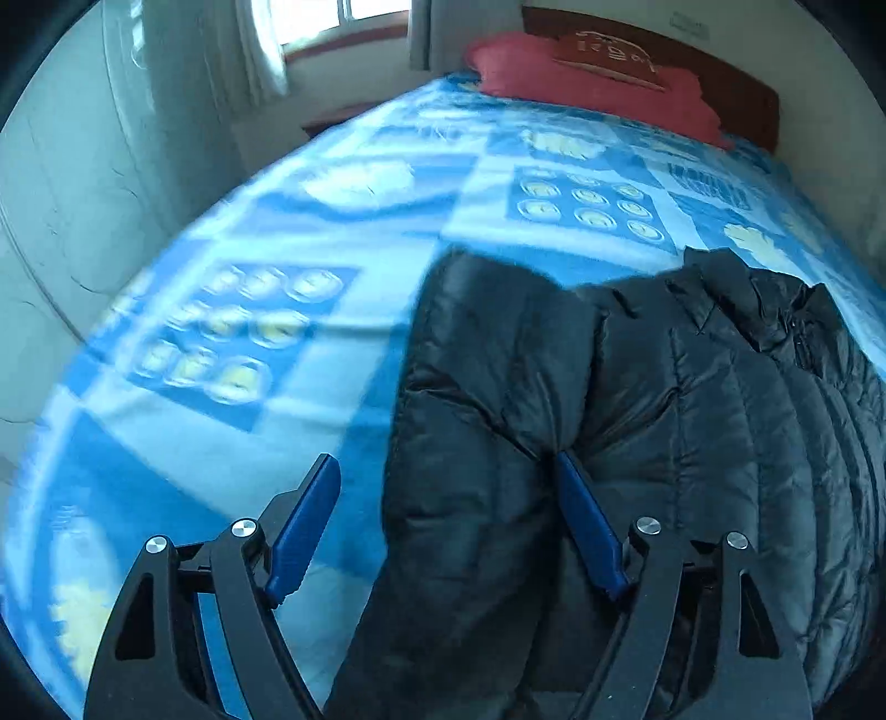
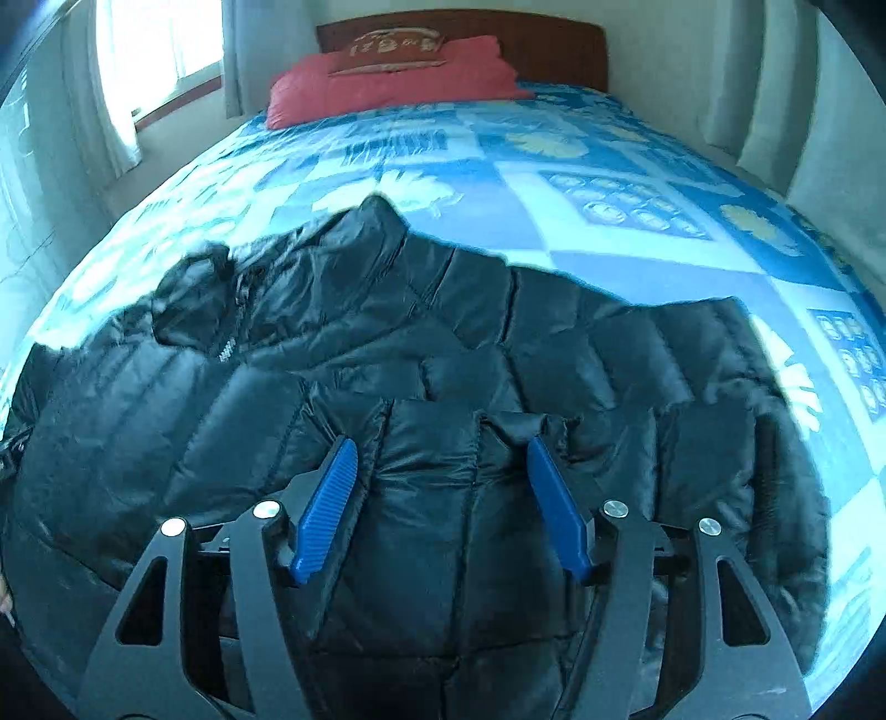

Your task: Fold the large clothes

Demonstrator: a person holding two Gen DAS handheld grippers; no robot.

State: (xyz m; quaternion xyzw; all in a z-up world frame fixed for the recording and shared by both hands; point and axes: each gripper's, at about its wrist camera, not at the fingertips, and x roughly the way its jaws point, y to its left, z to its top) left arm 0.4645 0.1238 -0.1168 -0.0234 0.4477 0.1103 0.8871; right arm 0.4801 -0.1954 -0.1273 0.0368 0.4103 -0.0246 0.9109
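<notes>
A black quilted puffer jacket [image 2: 443,354] lies spread on the blue patterned bed cover. In the left wrist view the jacket [image 1: 692,399] fills the right half, with a sleeve [image 1: 476,421] running toward the camera between the fingers. My left gripper [image 1: 446,459] is open, its jaws wide on either side of the sleeve. My right gripper [image 2: 437,443] is open above the jacket's lower body, with a sleeve cuff [image 2: 523,429] near the right finger. Neither holds anything.
The bed [image 2: 554,183] has a blue and white cover [image 1: 249,332]. A red pillow [image 2: 387,77] lies against the wooden headboard [image 2: 554,44]. A window with curtains [image 2: 144,61] is at the left. A pale wall [image 1: 66,194] runs along the bed's left side.
</notes>
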